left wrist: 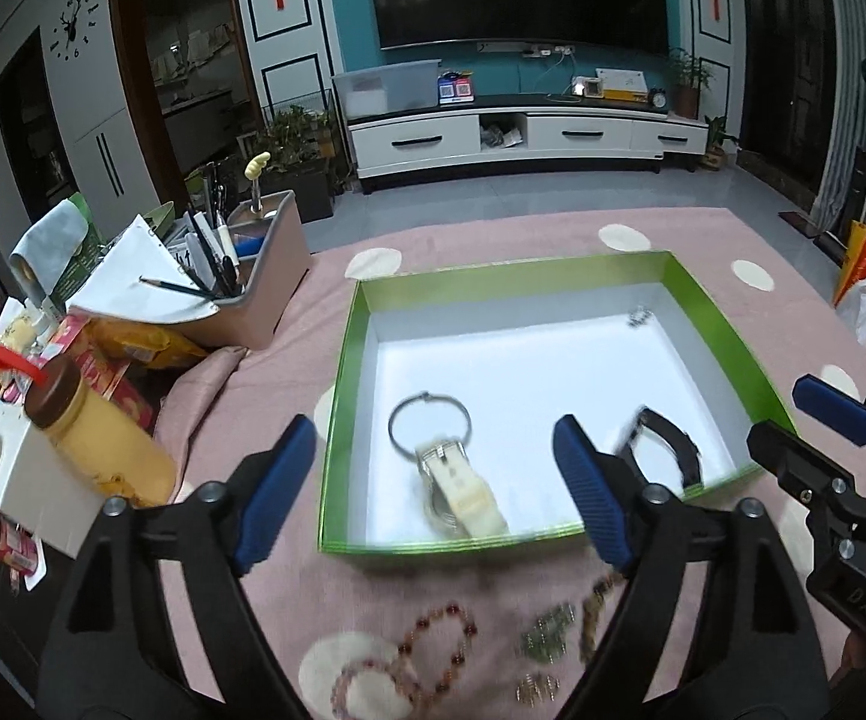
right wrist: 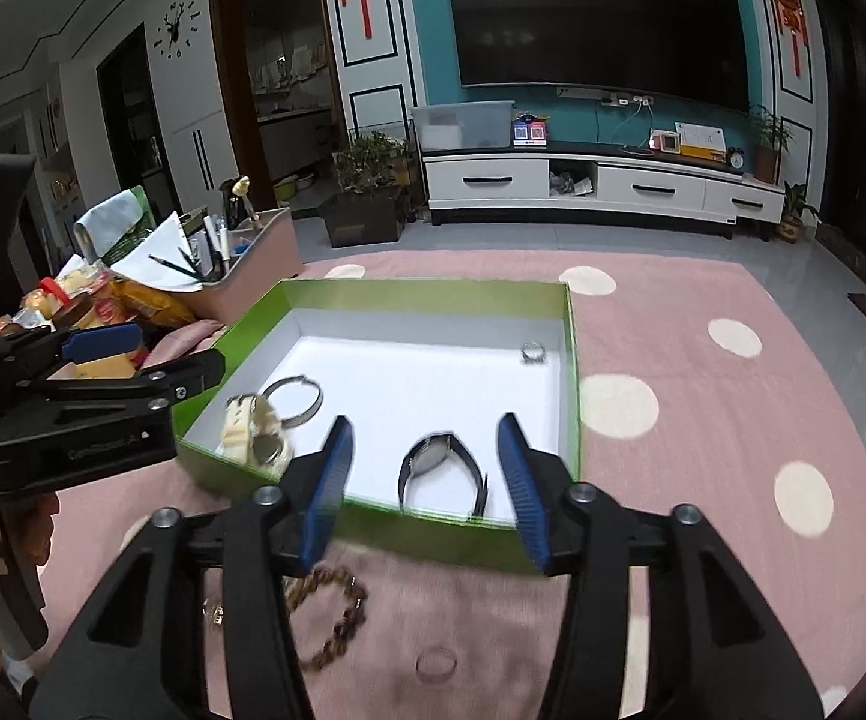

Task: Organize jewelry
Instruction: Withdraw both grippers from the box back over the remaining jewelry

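Green-walled box (left wrist: 336, 396) lies ahead of both grippers. Left gripper (left wrist: 433, 492) and right gripper (right wrist: 426, 480): jaws wide apart, holding nothing. Cream watch (left wrist: 463, 492) lies between left fingers, black watch (right wrist: 442, 471) between right fingers. Bead bracelets (left wrist: 433, 648) lie below left gripper.

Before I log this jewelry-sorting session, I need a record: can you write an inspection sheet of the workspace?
Surface: pink tablecloth with cream dots.
Job's things: green box holds a bangle, cream watch, black watch, ring; brown bead bracelet and red bead bracelet lie outside, in front of the box.
Clutter: pen holder, snack packets, bottle.
Grippers: left gripper and right gripper open, empty.
Cables: one by the TV stand.
Surroundings: TV, wall clock.
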Tool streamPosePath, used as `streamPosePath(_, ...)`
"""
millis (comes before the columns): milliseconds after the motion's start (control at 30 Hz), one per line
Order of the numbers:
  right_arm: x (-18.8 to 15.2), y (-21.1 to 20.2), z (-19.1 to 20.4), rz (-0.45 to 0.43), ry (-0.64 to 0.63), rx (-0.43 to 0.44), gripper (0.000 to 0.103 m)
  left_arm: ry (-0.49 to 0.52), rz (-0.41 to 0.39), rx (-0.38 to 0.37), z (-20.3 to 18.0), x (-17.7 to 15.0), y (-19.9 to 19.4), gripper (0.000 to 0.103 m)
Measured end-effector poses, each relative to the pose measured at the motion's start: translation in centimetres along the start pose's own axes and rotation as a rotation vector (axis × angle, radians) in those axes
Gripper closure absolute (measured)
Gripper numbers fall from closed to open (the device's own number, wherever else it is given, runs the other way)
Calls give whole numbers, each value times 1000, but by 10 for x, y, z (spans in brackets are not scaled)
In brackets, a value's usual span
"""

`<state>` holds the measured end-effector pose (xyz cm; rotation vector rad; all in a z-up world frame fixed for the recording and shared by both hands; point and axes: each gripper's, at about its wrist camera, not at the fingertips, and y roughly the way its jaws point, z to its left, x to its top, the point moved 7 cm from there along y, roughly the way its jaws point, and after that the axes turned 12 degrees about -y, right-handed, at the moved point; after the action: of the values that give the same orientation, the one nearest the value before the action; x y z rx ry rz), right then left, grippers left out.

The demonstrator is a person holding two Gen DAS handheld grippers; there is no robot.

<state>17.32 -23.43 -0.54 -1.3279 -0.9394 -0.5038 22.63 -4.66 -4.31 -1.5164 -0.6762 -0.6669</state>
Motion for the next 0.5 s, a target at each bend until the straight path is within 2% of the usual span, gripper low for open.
streamPosePath(133, -14, -21, 5, 3, 12, 6, 45, -7, 10, -27, 4, -22, -22, 13)
streamPosePath(233, -25, -35, 7, 17, 22, 3, 37, -35, 45, -45, 10, -45, -35, 10)
streamPosePath(500, -65, -65, 18, 79, 38, -1, 28, -113, 114, -54, 28, -91, -58, 8)
